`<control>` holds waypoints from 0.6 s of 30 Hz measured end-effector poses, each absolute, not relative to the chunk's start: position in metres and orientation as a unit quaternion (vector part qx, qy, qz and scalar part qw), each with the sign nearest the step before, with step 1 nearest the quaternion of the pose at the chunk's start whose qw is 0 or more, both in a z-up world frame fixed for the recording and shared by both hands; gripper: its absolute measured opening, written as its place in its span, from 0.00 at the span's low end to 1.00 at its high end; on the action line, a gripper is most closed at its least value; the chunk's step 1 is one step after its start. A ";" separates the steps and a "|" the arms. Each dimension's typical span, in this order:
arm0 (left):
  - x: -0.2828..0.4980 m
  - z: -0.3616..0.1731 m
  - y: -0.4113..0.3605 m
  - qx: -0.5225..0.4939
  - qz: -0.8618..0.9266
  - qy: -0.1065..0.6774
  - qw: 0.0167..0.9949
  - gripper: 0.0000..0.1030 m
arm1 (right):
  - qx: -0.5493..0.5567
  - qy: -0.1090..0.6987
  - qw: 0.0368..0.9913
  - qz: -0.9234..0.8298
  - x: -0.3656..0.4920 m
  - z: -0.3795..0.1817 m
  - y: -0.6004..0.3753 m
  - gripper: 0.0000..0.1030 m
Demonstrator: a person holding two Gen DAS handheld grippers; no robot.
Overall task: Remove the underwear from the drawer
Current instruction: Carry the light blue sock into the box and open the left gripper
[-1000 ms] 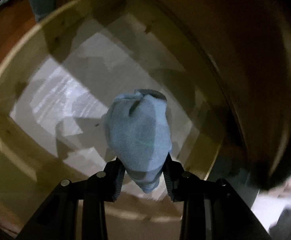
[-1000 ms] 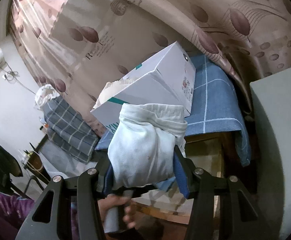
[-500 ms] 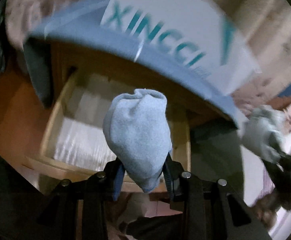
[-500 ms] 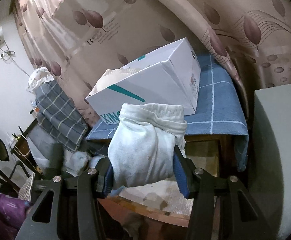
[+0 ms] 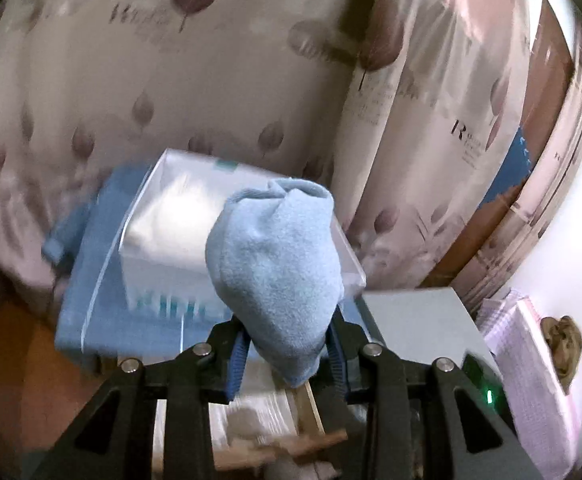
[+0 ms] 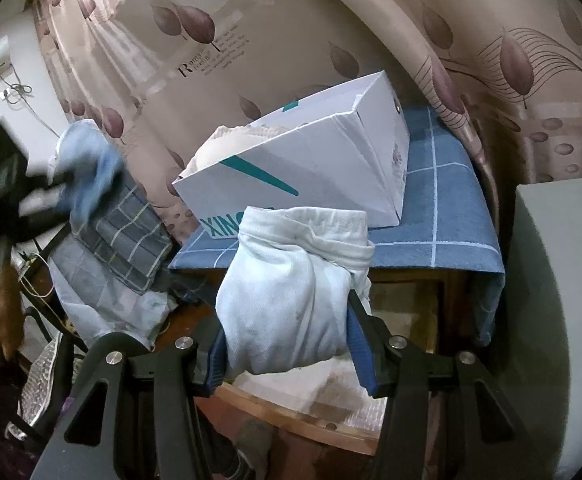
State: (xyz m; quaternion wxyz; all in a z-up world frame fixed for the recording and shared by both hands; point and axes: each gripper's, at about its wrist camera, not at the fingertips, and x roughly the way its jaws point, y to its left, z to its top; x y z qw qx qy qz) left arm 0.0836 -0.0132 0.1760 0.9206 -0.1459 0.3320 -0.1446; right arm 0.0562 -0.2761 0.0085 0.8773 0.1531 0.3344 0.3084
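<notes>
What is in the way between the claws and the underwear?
Nothing. Each claw is shut on its own bundle: the left claw squeezes the blue underwear, and the right claw squeezes the white underwear. Both bundles are held up in front of the white box.

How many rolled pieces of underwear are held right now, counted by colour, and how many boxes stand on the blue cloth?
Light blue rolled underwear, held between the left gripper fingers: 1
White rolled underwear, held between the right gripper fingers: 1
White cardboard box on the blue checked cloth: 1
Total: 3
</notes>
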 end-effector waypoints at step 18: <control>0.264 0.102 -0.054 -0.070 -0.105 0.415 0.901 0.36 | 0.160 0.332 0.872 0.321 0.057 0.009 -0.277 0.47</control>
